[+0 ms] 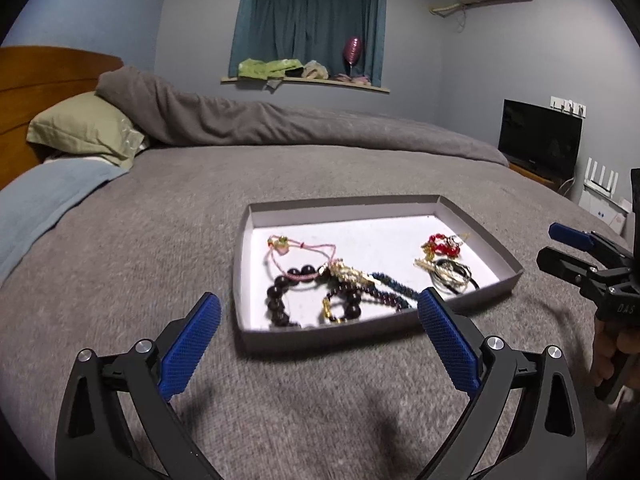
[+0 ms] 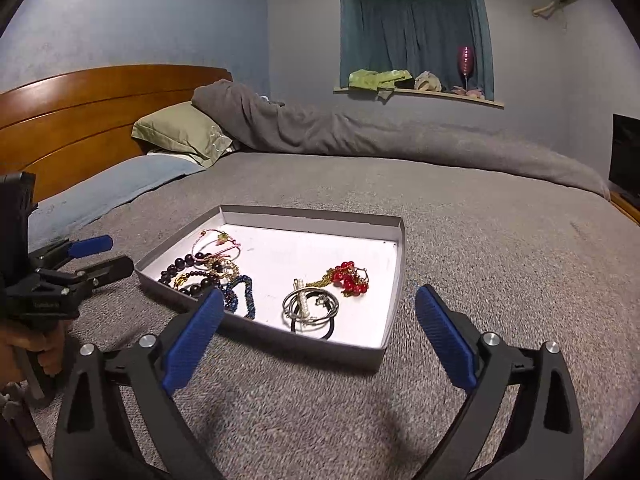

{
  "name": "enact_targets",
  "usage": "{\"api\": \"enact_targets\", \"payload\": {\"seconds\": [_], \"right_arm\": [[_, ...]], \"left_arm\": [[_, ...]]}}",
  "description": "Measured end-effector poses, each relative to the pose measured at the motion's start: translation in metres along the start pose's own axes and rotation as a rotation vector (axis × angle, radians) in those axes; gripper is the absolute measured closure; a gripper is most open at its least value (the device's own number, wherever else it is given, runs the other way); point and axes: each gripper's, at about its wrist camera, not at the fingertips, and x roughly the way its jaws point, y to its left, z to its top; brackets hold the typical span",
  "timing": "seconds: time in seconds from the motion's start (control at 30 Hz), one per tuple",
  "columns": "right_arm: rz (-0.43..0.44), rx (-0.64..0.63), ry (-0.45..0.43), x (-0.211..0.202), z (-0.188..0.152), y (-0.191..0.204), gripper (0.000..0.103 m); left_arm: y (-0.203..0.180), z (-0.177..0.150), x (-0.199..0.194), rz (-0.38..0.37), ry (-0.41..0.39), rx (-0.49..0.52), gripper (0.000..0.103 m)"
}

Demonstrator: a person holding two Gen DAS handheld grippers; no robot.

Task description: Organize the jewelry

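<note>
Two grippers are hovering over a grey bed [image 1: 120, 260], one at each side of a shallow grey tray [image 1: 476, 220] with a white floor that is lying flat on the blanket. Left gripper [image 1: 320, 312] is standing with its blue pads wide apart and nothing between them, just short of the tray's near wall; in the right wrist view it [image 2: 106, 258] is showing at the tray's left side, gripped by a hand [image 2: 36, 346]. Right gripper [image 2: 320, 308] is likewise spread wide and holding nothing, its tips flanking the tray's near corner. All the jewelry is sitting inside the tray. Toward one end, a pink cord bracelet [image 1: 298, 250], a dark bead bracelet [image 1: 280, 300], a gold chain piece [image 1: 348, 274] and a blue bead strand [image 1: 390, 288] are lying tangled together, touching one another. Toward the other end, a red bead piece [image 2: 350, 278] on a gold chain is resting just beside a bundle of silver rings [image 2: 310, 306] with a black loop and a small pearl bar. Beyond the tray, a green pillow [image 2: 180, 130] and a rumpled grey duvet [image 2: 320, 128] are lying against a wooden headboard [image 2: 80, 108].
</note>
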Motion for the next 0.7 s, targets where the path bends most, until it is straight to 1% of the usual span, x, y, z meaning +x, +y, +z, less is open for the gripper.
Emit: {"api": "enact_targets", "payload": {"seconds": [0.2, 0.37, 0.47, 0.57, 0.7], "right_arm": [[-0.004, 0.008, 0.005, -0.01, -0.014, 0.005, 0.006], [-0.01, 0.011, 0.002, -0.015, -0.023, 0.009, 0.006], [-0.021, -0.009, -0.004, -0.017, -0.029, 0.013, 0.006], [-0.029, -0.022, -0.017, -0.02, -0.032, 0.015, 0.006], [-0.038, -0.001, -0.033, -0.023, -0.034, 0.011, 0.006]], "left_arm": [[-0.008, -0.017, -0.015, -0.001, -0.013, -0.009, 0.005], [-0.013, -0.026, -0.018, -0.006, -0.035, -0.011, 0.005], [-0.017, -0.03, -0.017, -0.007, -0.039, -0.008, 0.005], [-0.021, -0.03, -0.016, 0.005, -0.047, 0.003, 0.005], [-0.023, -0.033, -0.014, 0.041, -0.045, 0.009, 0.005]]}}
